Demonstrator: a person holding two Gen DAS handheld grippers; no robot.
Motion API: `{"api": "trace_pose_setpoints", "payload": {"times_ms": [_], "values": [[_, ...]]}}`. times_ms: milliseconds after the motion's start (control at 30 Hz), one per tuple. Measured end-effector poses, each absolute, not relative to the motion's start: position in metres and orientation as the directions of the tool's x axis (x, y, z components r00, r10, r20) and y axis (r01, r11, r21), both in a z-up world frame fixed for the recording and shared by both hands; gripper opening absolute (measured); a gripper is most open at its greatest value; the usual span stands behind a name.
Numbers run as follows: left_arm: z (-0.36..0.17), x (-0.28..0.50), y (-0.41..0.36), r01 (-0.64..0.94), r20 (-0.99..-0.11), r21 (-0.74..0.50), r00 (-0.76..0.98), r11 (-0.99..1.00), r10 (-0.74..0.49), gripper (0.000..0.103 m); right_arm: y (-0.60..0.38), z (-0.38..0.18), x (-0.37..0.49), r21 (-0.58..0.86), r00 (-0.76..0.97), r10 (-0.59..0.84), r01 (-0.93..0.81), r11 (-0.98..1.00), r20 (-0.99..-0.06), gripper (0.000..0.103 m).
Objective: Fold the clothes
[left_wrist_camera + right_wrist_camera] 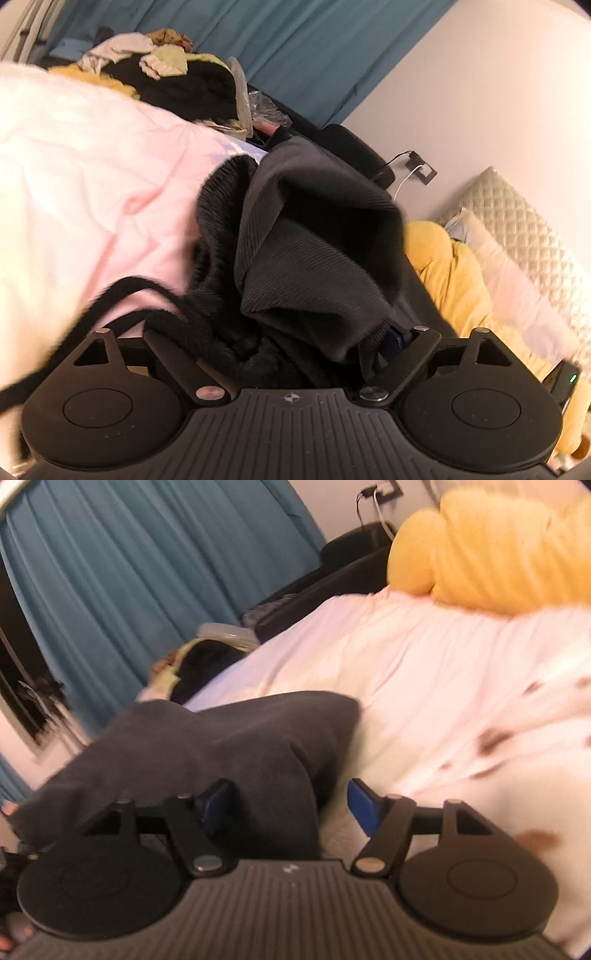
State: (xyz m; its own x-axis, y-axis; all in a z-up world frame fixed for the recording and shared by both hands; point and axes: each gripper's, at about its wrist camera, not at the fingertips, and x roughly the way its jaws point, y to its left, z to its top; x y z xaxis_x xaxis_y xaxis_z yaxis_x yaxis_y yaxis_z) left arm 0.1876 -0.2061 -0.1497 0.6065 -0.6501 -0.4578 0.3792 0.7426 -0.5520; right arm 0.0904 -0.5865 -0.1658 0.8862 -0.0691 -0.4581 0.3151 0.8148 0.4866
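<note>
Drawstring (122, 291) on dark garment (314, 240), left view only.

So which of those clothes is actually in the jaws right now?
The dark grey ribbed garment, bunched against the left gripper; the mixed pile lies untouched behind.
</note>
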Motion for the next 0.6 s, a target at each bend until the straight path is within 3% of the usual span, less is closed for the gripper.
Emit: {"api": "trace_pose_setpoints", "payload": {"times_ms": [233,600], "values": [[-0.091,0.144,-0.152,0.386,-0.406,-0.436,0.722,0.813,-0.561,0.097,-0.541,-0.110,0.070,0.375,0.910,-0.104,0.267,0.888,-0.402,0.071],[0.009,0.075,-0.045,0.323,-0.297,-0.294,0.864,0.900,-0.407,0.099,-0.408,-0.011,0.062,0.328,0.967,0.075,0.010,0.945,-0.244,0.071]]}}
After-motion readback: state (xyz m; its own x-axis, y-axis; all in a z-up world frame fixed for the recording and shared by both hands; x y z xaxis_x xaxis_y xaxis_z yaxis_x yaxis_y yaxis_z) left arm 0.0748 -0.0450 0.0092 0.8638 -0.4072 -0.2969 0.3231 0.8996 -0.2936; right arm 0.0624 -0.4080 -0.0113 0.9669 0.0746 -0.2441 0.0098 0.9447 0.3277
